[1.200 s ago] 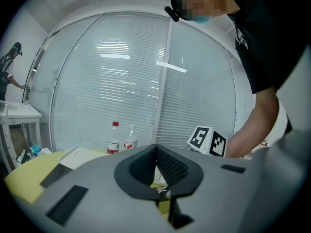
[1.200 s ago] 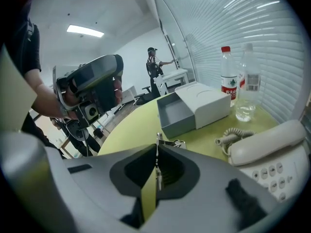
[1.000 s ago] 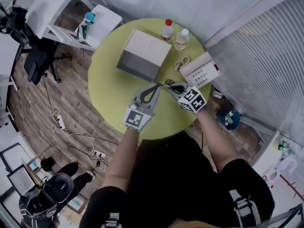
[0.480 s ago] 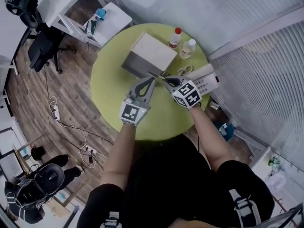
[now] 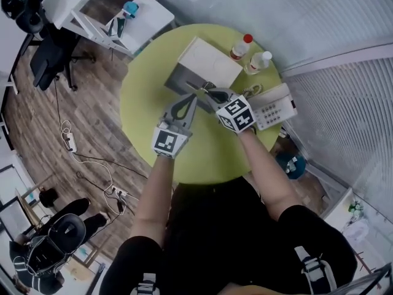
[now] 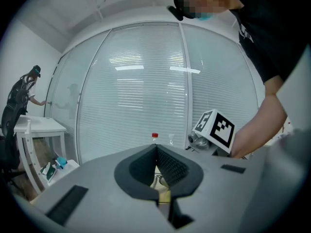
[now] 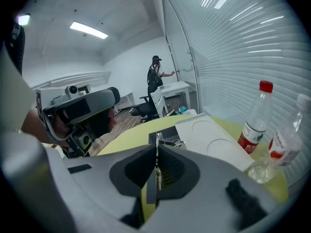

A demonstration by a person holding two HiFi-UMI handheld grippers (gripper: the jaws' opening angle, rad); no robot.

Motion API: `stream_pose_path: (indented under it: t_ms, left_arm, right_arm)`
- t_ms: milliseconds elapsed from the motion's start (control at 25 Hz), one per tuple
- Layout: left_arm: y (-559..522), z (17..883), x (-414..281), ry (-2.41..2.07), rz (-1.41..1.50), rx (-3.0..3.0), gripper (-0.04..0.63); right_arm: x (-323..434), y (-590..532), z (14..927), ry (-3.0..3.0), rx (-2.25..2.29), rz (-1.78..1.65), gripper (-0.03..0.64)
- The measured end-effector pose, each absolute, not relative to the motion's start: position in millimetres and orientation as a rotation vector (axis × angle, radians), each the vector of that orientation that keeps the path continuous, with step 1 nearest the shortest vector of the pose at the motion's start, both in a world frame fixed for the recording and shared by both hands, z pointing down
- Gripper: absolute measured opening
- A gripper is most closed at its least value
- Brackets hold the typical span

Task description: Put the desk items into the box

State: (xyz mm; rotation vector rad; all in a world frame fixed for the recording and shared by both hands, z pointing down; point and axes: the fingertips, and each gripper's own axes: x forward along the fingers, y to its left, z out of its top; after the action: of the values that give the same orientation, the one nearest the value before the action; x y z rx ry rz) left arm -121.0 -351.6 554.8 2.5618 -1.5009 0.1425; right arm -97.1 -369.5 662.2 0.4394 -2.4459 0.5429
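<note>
Two hand-held grippers hover beside the box at the tabletop's 12 o'clock. The right hand-held gripper grasps a clip; the left hand-held gripper is clenched, empty.

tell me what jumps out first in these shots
A round lime-green table fills the head view's middle, bearing a grey box with its white lid set partly aside. The left gripper and right gripper meet just in front of the box, the right one shut on a small metal item by the opening.
</note>
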Motion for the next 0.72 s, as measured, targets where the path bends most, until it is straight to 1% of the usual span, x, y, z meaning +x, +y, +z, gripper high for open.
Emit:
stream_pose_path:
  t_ms: [200,320,720]
  left_arm:
    - [-367.2,572.1,-152.4,-1.534,0.091,2.542,0.009]
    - [-376.3,584.2,-166.7,-1.532,0.124,2.531,0.009]
    - [-386.7,606.8,-191.2,-1.502,0.092,2.502,0.009]
  right_arm:
    - [-119.4,-375.1,686.4,-2.414,0.462,0.573,0.023]
    - [-130.7,-378.9,699.5,-2.400,0.471,0.582,0.023]
    - [-155.2,-388.3,735.9,-2.339,0.506,0.621,0.023]
